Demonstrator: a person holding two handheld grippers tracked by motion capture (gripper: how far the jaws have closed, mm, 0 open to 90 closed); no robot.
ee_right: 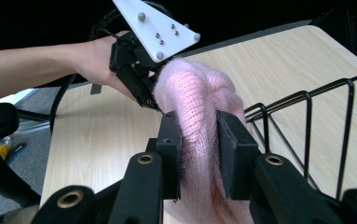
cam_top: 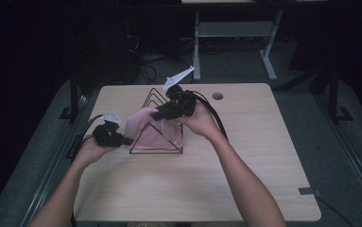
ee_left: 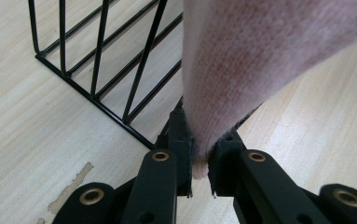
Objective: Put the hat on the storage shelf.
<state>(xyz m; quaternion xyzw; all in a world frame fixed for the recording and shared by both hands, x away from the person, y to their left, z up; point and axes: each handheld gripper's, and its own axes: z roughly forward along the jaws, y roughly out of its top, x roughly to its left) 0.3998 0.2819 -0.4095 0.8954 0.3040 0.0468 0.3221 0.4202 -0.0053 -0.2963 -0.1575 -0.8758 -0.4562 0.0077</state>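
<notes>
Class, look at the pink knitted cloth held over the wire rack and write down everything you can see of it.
The pink cloth is a soft, fuzzy knit, pale pink throughout, with fine ribbing showing up close. It hangs draped over the black wire rack on the wooden table, bunched into a rounded fold. The left gripper is clamped on one edge of it, the right gripper on a thick rolled part, so it spans between both. Its full shape is hidden by the folds.

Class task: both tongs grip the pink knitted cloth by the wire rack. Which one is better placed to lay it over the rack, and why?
Probably the right tongs: they hold the cloth above the rack; the left tongs grip beside it.
</notes>
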